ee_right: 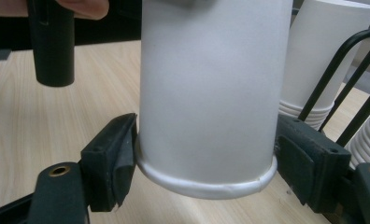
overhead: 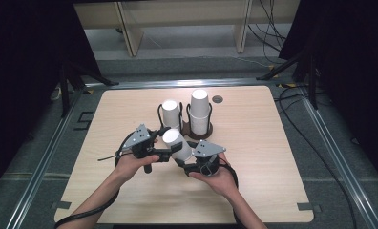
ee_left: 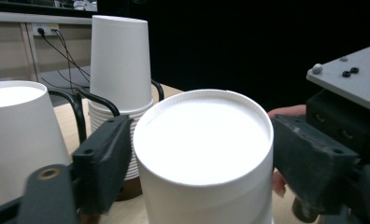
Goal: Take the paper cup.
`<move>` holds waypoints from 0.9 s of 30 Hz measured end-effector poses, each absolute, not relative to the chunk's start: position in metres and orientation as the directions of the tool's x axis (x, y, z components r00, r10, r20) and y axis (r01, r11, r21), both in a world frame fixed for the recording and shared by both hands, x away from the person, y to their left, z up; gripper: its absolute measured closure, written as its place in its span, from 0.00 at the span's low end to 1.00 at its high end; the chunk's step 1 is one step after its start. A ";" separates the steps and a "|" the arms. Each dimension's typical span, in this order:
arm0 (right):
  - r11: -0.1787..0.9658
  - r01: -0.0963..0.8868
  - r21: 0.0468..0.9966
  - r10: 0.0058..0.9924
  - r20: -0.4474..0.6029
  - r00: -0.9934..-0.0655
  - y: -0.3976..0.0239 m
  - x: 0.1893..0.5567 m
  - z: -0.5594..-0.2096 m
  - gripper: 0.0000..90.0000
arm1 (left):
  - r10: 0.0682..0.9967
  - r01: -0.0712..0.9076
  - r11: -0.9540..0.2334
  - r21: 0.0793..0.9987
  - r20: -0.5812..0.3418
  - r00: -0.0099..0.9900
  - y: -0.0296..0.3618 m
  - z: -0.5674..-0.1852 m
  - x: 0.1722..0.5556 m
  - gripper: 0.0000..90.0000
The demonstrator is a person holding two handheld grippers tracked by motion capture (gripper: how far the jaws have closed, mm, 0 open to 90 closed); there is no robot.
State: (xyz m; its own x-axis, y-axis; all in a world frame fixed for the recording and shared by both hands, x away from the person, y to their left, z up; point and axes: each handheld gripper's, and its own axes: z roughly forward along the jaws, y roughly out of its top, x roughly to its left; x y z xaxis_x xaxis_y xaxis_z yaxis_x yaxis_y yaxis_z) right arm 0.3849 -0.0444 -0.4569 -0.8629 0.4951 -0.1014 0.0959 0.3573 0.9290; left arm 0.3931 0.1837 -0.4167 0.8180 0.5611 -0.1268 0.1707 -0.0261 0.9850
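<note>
Plain white paper cup (overhead: pixel 177 144), inverted, smooth tapered wall, rolled rim, unprinted, held above the pale wood-grain desk (overhead: pixel 254 143), left tool (overhead: pixel 164 144) and right tool (overhead: pixel 183 159) both clamped on it, two cup stacks (overhead: pixel 199 111) in black wire holders behind.

Both claws meet at one paper cup (overhead: pixel 177 144).

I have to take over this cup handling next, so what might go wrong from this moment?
Both hand-held grippers, left and right, squeeze one inverted paper cup: uneven pull may crush or tear it. The right jaws sit at its rolled rim, where it may slip out. The cup stacks stand close behind and may get knocked.
</note>
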 end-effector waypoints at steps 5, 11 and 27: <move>0.399 0.092 0.912 0.472 -0.118 -0.874 -0.047 0.388 -0.456 0.30 | 0.598 0.128 -0.058 0.990 -0.069 0.798 0.188 -0.417 0.393 0.16; 0.441 0.148 0.885 0.447 -0.074 -0.891 -0.050 0.391 -0.454 0.31 | 0.610 0.074 -0.118 0.990 0.013 0.793 0.195 -0.414 0.389 0.16; 0.638 0.239 0.732 0.362 -0.012 -0.932 -0.066 0.413 -0.436 0.34 | 0.578 -0.002 -0.223 0.975 0.134 0.805 0.207 -0.410 0.385 0.17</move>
